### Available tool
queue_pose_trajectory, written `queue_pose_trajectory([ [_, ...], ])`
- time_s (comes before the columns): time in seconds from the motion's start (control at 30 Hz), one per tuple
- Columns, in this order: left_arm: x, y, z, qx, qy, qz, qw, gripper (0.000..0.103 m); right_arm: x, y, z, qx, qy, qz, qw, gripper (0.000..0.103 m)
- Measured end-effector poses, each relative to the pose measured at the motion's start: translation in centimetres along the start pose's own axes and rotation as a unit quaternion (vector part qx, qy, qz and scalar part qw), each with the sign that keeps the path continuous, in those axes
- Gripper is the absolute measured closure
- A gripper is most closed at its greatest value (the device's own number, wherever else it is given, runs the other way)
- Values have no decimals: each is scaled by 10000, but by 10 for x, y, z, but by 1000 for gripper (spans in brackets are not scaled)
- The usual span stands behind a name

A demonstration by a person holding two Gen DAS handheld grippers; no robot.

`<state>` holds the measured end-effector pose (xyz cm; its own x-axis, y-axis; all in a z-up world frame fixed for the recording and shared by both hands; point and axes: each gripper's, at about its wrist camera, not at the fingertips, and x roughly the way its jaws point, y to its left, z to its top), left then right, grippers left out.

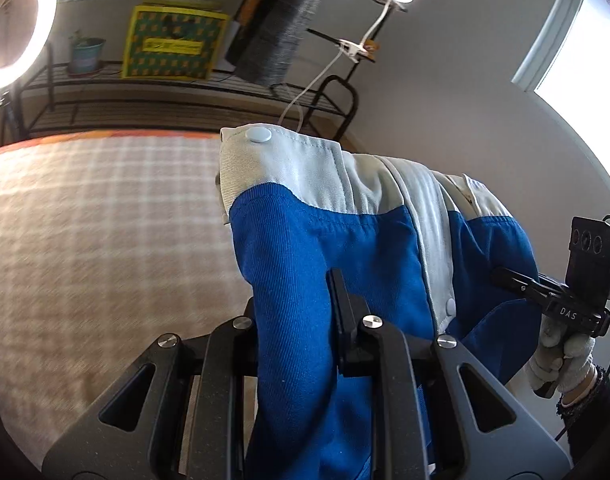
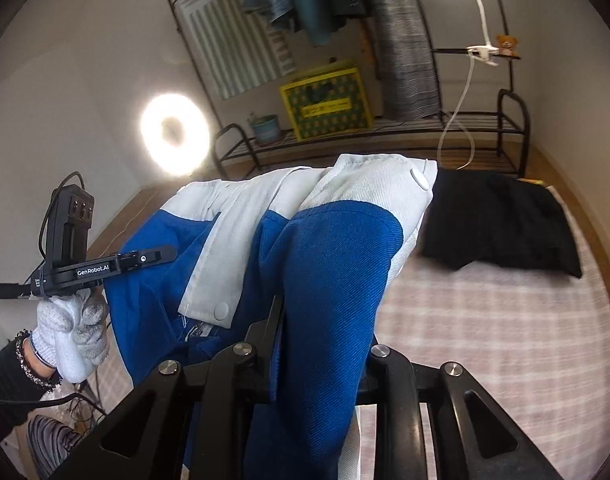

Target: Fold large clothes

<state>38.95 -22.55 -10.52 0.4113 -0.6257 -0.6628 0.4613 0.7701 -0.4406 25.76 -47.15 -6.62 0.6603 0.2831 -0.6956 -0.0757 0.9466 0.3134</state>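
Both the left gripper [image 1: 301, 300] and right gripper [image 2: 325, 320] pinch the blue-and-white jacket [image 1: 325, 240] aloft, the checked bed [image 1: 105, 220] at nine o'clock: keep both pinches level and lower evenly, I judge.

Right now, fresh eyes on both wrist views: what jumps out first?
The blue and white jacket fills the centre of both views, held up above the checked bed cover with the left tongs and right tongs each clamped on its blue cloth. Next come the glowing ring light by the wall on the left and a black garment lying on the bed's far right.
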Motion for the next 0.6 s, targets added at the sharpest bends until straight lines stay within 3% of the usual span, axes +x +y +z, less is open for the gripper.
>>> queue_pose_trajectory([
  [0.3,97,-71,62,193,-232,-425,9986,85,-18,-89,52,14,-371,-444,9983,81],
  [0.6,187,-110,116,217,-519,-540,9970,85,-13,-170,103,-245,-664,-760,9946,81],
])
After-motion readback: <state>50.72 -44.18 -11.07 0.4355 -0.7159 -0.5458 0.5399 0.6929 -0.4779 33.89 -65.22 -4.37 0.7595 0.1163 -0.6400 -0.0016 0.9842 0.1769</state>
